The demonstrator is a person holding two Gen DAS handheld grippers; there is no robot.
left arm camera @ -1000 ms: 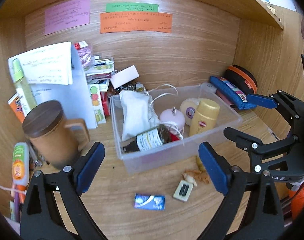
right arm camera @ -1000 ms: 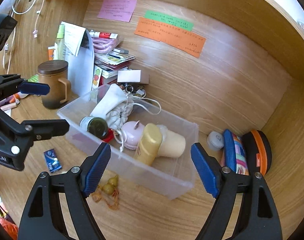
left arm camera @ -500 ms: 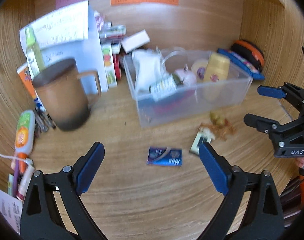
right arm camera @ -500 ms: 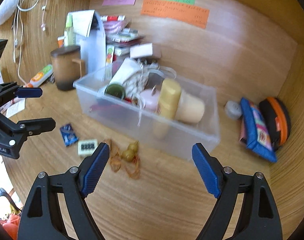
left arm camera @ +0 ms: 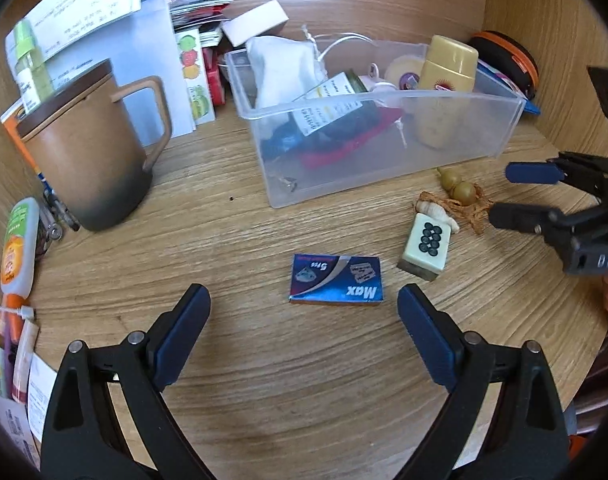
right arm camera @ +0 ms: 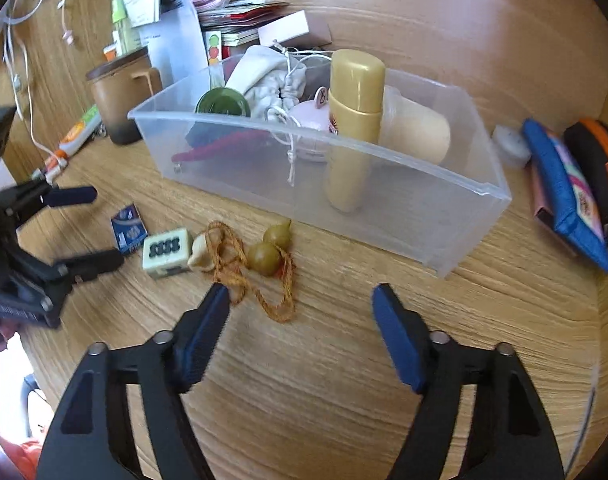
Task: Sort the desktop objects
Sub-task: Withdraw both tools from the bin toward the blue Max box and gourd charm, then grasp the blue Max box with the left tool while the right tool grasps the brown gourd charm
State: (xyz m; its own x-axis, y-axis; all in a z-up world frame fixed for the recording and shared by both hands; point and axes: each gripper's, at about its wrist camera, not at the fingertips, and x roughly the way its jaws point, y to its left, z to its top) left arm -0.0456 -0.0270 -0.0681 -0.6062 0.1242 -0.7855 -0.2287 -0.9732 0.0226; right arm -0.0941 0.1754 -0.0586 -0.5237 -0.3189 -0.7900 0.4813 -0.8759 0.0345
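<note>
Two grippers low over wooden counter [left arm camera: 208,240], both pointing down at loose items in front of clear bin [right arm camera: 424,216]; left gripper [left arm camera: 304,302] fingers spread wide, empty, blue packet [left arm camera: 337,279] just ahead between them; mahjong tile [left arm camera: 424,246] beside packet, touching gourd charm [right arm camera: 269,254] on orange cord; right gripper [right arm camera: 300,306] fingers parted, just been closing, nothing between; bin holds bottles, white pouch.
</note>
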